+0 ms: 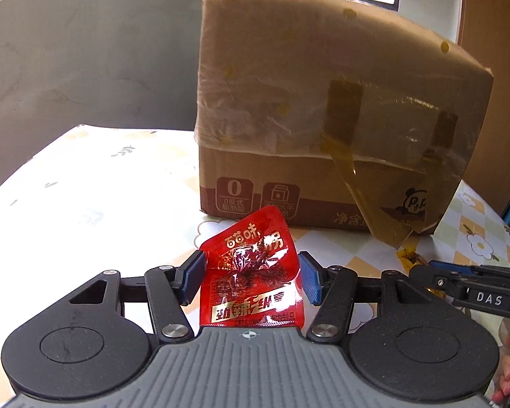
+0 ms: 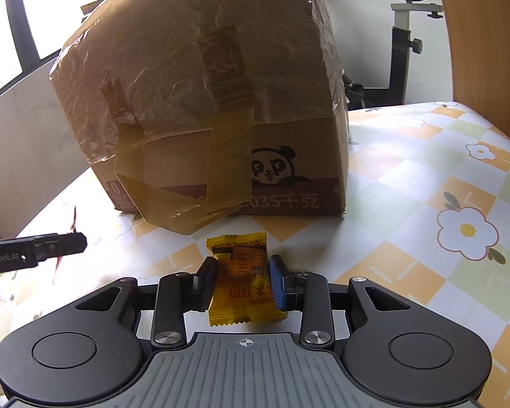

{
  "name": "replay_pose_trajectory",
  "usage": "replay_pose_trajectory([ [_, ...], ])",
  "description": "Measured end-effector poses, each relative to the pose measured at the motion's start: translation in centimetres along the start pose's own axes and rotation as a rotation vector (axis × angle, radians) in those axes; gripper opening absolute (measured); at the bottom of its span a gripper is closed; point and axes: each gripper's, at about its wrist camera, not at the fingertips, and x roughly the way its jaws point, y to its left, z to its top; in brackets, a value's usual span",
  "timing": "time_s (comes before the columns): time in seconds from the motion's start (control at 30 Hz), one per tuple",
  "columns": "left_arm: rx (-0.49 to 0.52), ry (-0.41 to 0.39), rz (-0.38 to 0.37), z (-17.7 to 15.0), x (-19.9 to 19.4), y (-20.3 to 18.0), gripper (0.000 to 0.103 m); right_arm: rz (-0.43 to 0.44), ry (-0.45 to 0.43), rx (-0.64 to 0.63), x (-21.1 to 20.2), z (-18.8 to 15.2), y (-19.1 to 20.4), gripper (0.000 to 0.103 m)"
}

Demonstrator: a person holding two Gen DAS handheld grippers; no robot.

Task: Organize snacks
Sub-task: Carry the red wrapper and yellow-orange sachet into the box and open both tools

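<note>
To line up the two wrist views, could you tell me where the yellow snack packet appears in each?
Left wrist: yellow snack packet at far right, mostly hidden behind the right gripper.
Right wrist: lower centre, between the right gripper fingers.
Shared landmark: taped cardboard box.

Left wrist view riding low behind its gripper, facing the tall tape-patched brown cardboard box (image 1: pixel 326 108) at close range, right wrist view angled at the same box from further right, both sharing the flower-print checked tablecloth (image 2: pixel 425 183).
</note>
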Motion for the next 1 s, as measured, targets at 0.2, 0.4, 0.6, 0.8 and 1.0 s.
replay_pose_trajectory([
  [0.2,0.010,-0.073,-0.041,1.8,-2.7,0.1,0.061,-0.011,-0.014,0.007,-1.3,0.2,0.4,0.031],
  [0.4,0.021,-0.194,-0.104,5.0,-6.0,0.1,0.061,-0.043,-0.080,-0.003,-5.3,1.8,-0.2,0.031],
  [0.6,0.075,-0.306,-0.192,8.8,-8.6,-1.3,0.061,-0.089,-0.208,-0.033,-9.7,4.9,-0.7,0.031],
  [0.8,0.154,-0.365,-0.287,12.7,-8.4,-4.3,0.062,-0.056,-0.310,-0.145,-12.5,10.6,0.4,0.031],
  [1.0,0.197,-0.331,-0.372,17.5,-3.8,-7.1,0.062,-0.050,-0.395,-0.272,-11.5,16.7,2.2,0.031],
])
